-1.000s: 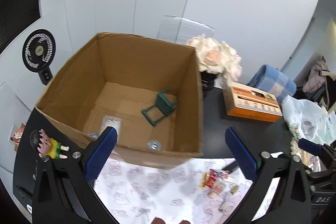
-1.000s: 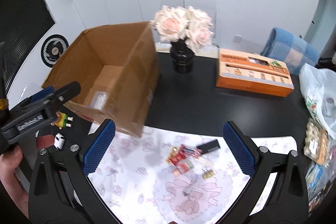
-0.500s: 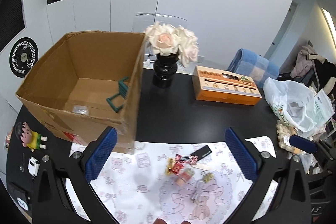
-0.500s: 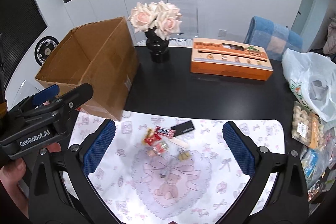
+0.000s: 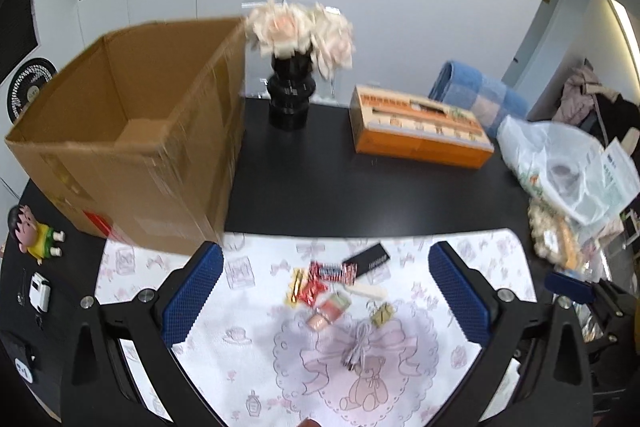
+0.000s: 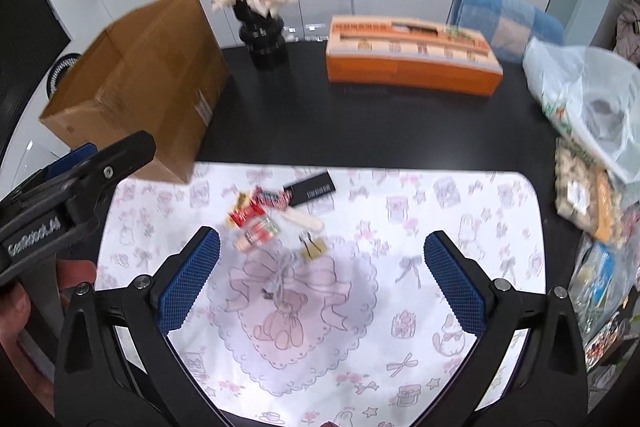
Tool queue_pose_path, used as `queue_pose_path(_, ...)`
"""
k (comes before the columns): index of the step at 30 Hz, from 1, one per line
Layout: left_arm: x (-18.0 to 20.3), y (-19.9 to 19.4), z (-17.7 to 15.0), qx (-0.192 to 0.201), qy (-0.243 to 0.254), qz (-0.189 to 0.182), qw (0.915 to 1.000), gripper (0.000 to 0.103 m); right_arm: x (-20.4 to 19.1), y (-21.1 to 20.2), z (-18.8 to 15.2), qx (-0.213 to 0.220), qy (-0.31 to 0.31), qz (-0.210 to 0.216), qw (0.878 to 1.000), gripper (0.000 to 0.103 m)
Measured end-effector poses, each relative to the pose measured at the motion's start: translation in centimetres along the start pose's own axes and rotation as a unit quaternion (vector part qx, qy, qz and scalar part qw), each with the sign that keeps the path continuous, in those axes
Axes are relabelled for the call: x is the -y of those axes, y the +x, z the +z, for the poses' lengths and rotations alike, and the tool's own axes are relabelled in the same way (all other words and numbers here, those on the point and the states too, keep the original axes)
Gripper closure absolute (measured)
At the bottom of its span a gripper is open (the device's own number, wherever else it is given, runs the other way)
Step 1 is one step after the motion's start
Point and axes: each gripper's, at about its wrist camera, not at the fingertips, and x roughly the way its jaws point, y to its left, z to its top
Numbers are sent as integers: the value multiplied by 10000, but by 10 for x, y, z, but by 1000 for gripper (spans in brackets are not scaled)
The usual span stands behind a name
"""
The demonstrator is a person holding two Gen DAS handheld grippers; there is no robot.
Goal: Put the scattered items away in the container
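A brown cardboard box (image 5: 132,131) (image 6: 148,83) stands open-topped at the table's left. Scattered on a white patterned cloth (image 5: 248,327) (image 6: 440,227) lie red candy wrappers (image 5: 320,275) (image 6: 256,207), a black card (image 5: 366,259) (image 6: 310,189), a pale stick (image 6: 302,219), a small jar (image 5: 330,309) (image 6: 260,231), a gold clip (image 5: 382,313) (image 6: 314,249) and a grey cable (image 5: 358,347) (image 6: 276,283). My left gripper (image 5: 326,293) hovers open above the pile. My right gripper (image 6: 322,277) is open over the cable, nothing held. The left gripper's body (image 6: 72,187) shows in the right wrist view.
A black vase of pale roses (image 5: 294,75) (image 6: 260,15), an orange box (image 5: 416,131) (image 6: 412,59), a blue blanket (image 5: 480,95) and a plastic bag (image 5: 560,167) (image 6: 592,107) sit behind. A doll (image 5: 34,233) and small white toy (image 5: 40,291) lie left; snack packs (image 6: 588,199) right.
Both grippers have drawn back from the box and lowered toward the cloth; the left one left the box's inside, where a green item lay. The scattered pile now looks closer.
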Motion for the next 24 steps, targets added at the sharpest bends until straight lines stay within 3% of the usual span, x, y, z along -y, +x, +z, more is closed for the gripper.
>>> queue_pose_path(15, -10, 74, -68, -719, -35, -26, 9974, 1, 4, 91, -40, -438, -206, 57, 9988, 0)
queue_pose_path(24, -31, 104, -88, -1156, -102, 309, 9928, 1, -10, 134, -47, -685, -549, -10, 9961, 4)
